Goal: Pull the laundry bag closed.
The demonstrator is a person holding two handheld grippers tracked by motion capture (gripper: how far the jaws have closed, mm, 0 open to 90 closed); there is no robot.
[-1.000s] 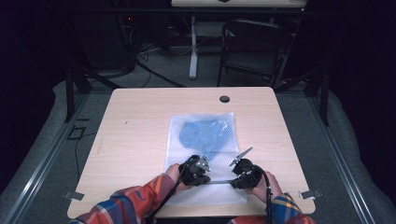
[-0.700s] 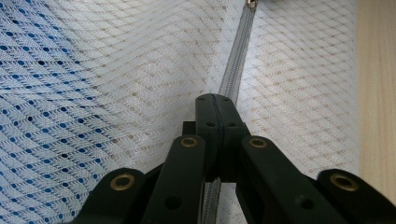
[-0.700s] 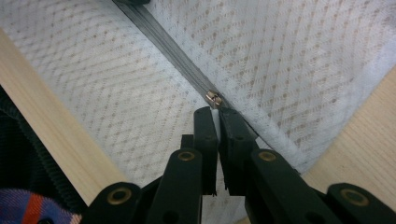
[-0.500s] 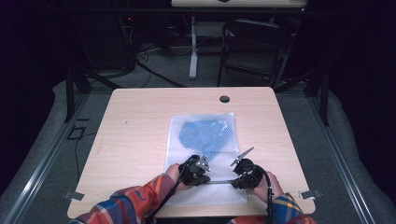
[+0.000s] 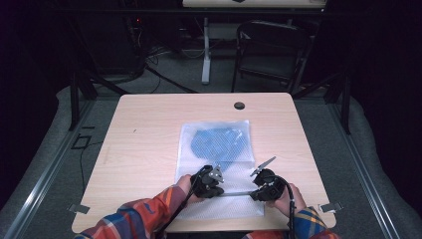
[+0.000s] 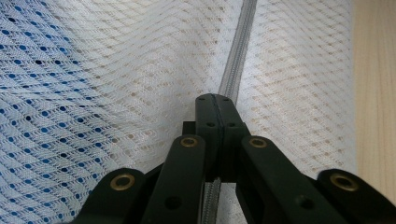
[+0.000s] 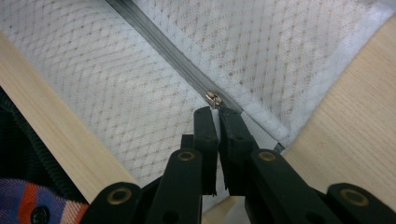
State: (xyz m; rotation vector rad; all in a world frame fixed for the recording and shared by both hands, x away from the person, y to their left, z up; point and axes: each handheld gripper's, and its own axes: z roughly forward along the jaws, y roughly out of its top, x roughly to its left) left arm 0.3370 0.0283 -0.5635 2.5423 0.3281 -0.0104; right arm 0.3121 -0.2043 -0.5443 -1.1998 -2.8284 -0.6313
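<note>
Right now I have both grippers down at the near end of a white mesh bag (image 5: 219, 149) that lies flat in the middle of the table (image 5: 144, 134), with a blue item (image 5: 219, 144) showing through its far half. My left gripper (image 6: 217, 100) has its jaws pressed together over the zipper (image 6: 238, 60), pinching the mesh and tape there. My right gripper (image 7: 215, 112) sits near the bag's corner with its jaws almost closed, only a thin slit between them; the small metal slider (image 7: 214, 99) is just past the tips, and I think its pull tab is caught in them, but I cannot tell for certain. I judge the bag to be light, soft and floppy: the mesh already ripples around my left grip, so it will bunch and drag across the wood rather than resist. It is not fragile, though the open weave could snag on a jaw edge. The stiffest places to hold are the zipper tape and the hemmed border, so I would anchor on the tape beside the track and work the slider by its tab, pulling along the zipper line, not upward.
</note>
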